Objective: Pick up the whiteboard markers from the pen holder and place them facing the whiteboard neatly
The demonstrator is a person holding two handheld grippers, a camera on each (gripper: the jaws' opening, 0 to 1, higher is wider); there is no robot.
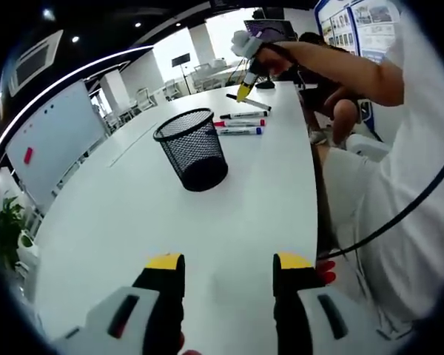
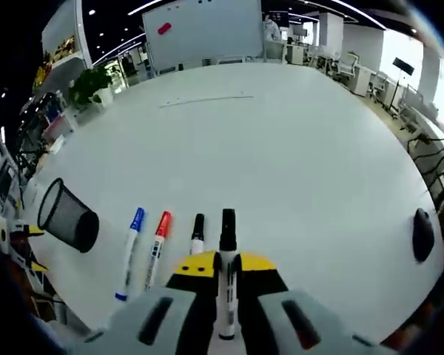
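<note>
Yellow-tipped jaws of the left gripper (image 1: pixel 228 270) rise from the bottom of the left gripper view, standing wide apart with nothing between them, above a smooth white table (image 1: pixel 133 222). Beyond them, near the middle of the table, stands the pen holder (image 1: pixel 192 150), a round cup of black wire mesh, wider at the rim than at the base; no pens can be seen inside. Past it, three markers lie side by side: a blue-capped marker (image 1: pixel 240 131), a red-capped marker (image 1: pixel 239 123) and a black-capped marker (image 1: pixel 244 115). Above them a person's arm reaches in with the right gripper (image 1: pixel 244 92), and beside its yellow tip a fourth marker (image 1: pixel 248 103) lies at an angle to the others. A whiteboard (image 1: pixel 52 137) stands off the table's far side.

In the right gripper view, the right gripper (image 2: pixel 227 266) has its jaws drawn narrow around the black marker (image 2: pixel 227 274), a slim white barrel with a black cap. Blue (image 2: pixel 131 251), red (image 2: pixel 157 248) and black (image 2: pixel 197 233) markers lie just beside it in a row, caps toward the whiteboard (image 2: pixel 203 29). The mesh holder (image 2: pixel 68 214) sits off to the left.

Judging from this, the fourth marker is being set into the row. The next move calls for squaring it parallel with its neighbours, then letting go gently, since the round barrel could roll.
</note>
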